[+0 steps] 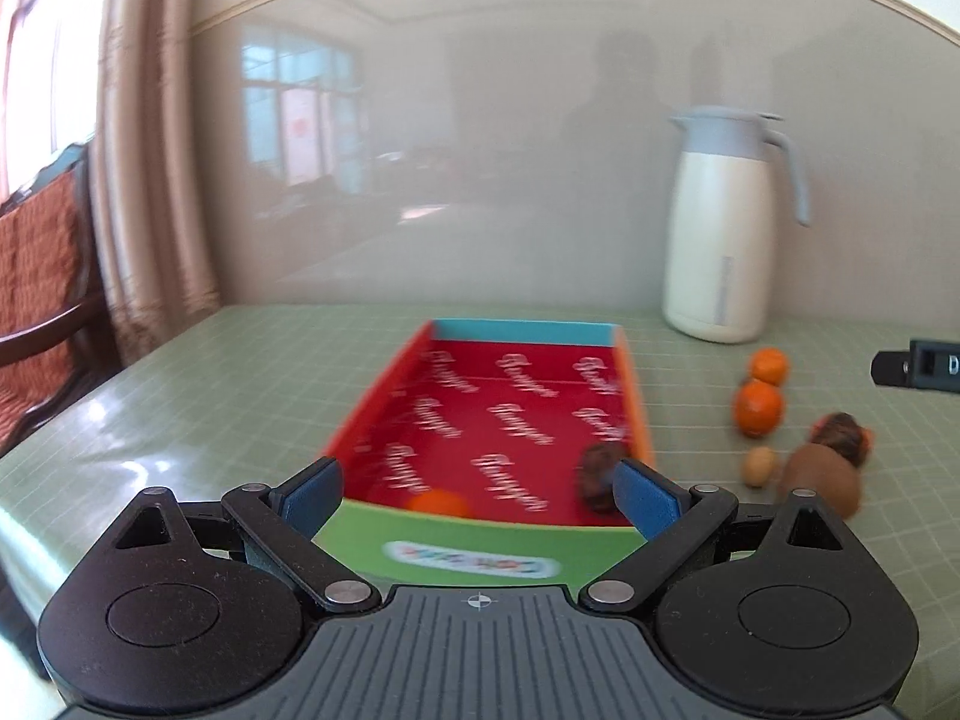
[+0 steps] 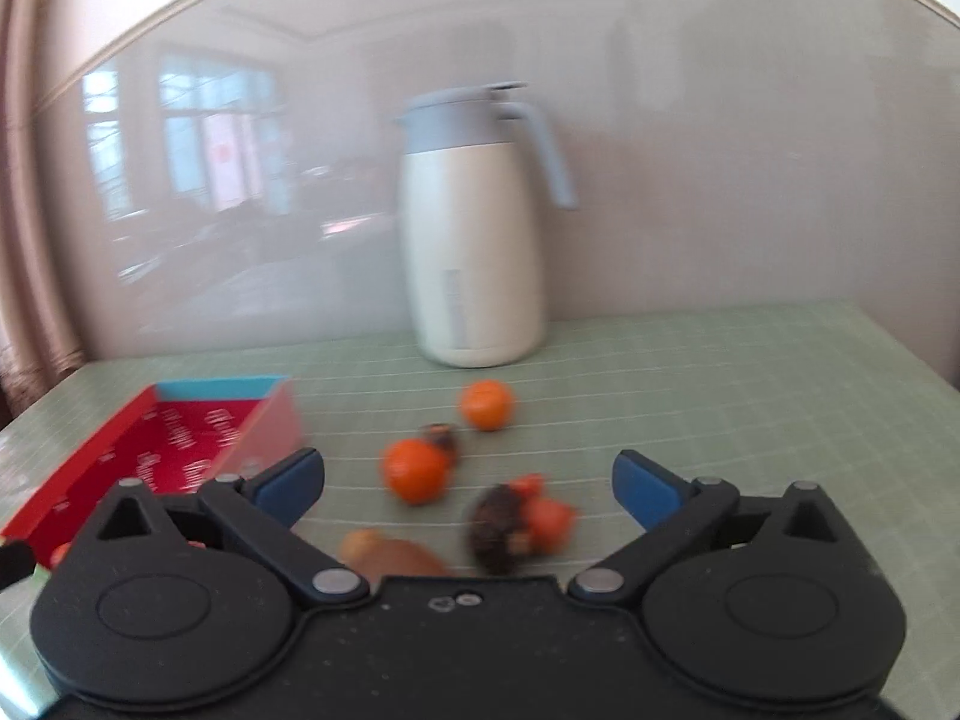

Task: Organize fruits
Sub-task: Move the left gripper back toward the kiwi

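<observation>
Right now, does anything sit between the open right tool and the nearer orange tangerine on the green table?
Nothing visible does. The right tool is open and empty, and the nearer orange tangerine lies just ahead with bare green table between them.

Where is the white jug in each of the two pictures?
Left wrist view: the jug stands at the upper right, against the wall, beyond the box's far right corner.
Right wrist view: the jug stands near the middle, straight ahead of the open claw.
Shared landmark: the box, left of the jug in both views.
</observation>
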Available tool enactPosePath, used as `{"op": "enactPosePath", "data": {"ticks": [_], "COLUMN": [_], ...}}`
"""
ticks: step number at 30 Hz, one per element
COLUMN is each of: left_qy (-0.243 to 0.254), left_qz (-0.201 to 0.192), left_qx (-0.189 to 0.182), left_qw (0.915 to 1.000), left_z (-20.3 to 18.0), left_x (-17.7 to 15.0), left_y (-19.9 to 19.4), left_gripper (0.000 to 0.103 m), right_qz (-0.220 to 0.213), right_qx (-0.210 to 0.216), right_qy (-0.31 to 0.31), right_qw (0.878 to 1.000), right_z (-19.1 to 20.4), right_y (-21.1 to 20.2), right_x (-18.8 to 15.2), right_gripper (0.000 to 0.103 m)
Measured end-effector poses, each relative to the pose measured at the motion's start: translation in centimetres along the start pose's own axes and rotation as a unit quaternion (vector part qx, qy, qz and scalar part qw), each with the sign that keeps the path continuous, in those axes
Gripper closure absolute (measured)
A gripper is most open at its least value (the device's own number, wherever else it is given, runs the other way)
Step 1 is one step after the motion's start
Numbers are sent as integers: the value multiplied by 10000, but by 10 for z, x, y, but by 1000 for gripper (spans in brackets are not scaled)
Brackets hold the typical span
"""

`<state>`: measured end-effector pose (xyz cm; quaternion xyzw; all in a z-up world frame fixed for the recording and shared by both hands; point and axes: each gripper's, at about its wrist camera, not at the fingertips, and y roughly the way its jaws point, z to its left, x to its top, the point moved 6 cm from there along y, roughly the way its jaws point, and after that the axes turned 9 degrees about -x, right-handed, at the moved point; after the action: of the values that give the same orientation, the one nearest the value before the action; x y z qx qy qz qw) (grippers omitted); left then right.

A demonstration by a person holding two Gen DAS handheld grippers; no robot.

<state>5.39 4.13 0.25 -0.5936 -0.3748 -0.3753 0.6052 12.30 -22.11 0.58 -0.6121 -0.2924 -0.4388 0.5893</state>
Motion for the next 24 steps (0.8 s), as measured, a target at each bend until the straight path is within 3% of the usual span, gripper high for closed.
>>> {"op": "enactPosePath", "data": {"ticks": [5,13,24], "left_qy": [376,606,617], "left_qz": [70,335,622], "left_qx": [-502,-1040,-1187], "left_qw": [9980,9922,9891], "left_z": [-55,-120,-153], "left_x": [4,-1,-11], "left_y": [19,46,71], "left_gripper": [7,7,7], "right_qz": [57,95,130], "right_qx": [-488,-777,-972], "right_qy": [389,467,668], "right_qw": [9980,9958,9929], "right_z": [-54,-94,-125], "right_y": [3,3,1], "right_x": [-1,-10,-14], "right_gripper": [0,0,0]}}
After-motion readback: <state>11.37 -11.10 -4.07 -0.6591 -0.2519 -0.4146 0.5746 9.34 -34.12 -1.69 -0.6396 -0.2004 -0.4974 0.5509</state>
